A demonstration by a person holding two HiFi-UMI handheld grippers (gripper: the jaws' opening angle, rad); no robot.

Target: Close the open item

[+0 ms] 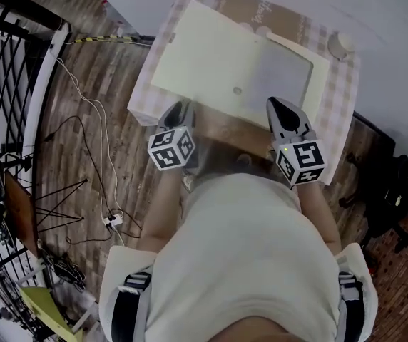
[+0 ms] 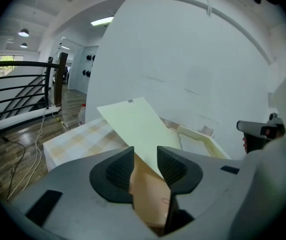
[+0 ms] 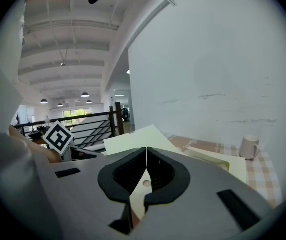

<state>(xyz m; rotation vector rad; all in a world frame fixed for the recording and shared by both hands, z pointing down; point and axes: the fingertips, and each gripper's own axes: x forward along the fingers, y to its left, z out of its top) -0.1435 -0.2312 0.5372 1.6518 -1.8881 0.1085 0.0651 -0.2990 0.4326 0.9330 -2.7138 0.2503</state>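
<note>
The pale box is lying open on the checked tablecloth, lid folded out leftward. The left gripper is hovering at the lid's near edge with jaws spread, not pressing it; the right gripper is hovering beside it, jaws pressed together

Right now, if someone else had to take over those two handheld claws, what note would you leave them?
Left claw: open, jaws apart at the near edge of the pale yellow cardboard lid, not pressing on it.
Right claw: shut, nothing clamped, near the front of the shallow box tray.
Things: the flat box sits on the checked-cloth table, its lid swung out to the left of the tray. A white cup stands at the far right corner.
Done: nothing that shows; the box is open.
Left: swing the lid over the tray and press it shut.
</note>
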